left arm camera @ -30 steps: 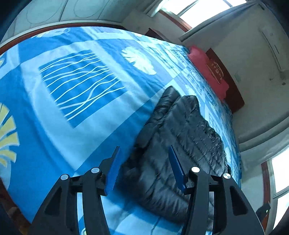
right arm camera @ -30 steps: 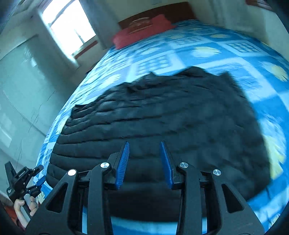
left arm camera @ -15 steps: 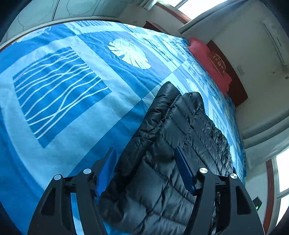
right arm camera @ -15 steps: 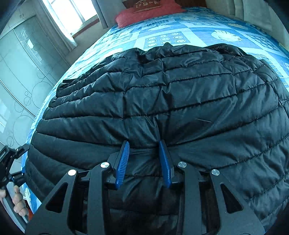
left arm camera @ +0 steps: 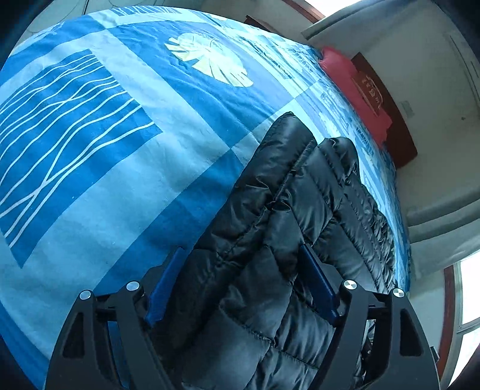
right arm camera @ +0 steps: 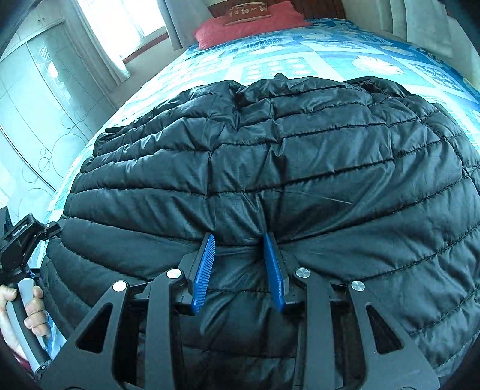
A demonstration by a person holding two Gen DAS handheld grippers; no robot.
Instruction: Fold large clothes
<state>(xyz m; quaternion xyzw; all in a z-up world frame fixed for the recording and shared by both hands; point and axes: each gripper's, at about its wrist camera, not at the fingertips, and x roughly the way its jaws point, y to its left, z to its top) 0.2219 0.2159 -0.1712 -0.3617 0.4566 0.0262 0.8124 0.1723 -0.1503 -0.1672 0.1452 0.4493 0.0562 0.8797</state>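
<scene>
A black quilted puffer jacket lies spread on a bed with a blue patterned cover. My right gripper presses down into the jacket's near part. A puckered fold of fabric is pinched between its blue fingers. My left gripper sits over the jacket at its side edge. Its jaws are opening wide, and the padded edge bulges up between them with the pads not squeezing it. The fabric under both grippers is hidden.
A red pillow lies against the wooden headboard at the far end. Glass wardrobe doors and a window stand to the left of the bed in the right wrist view. A person's hand holds the other gripper's handle there.
Both grippers came down onto the jacket. The left one moved from the bedcover over the jacket's edge and its jaws widened. The right one sank into the padding and pinched a fold.
</scene>
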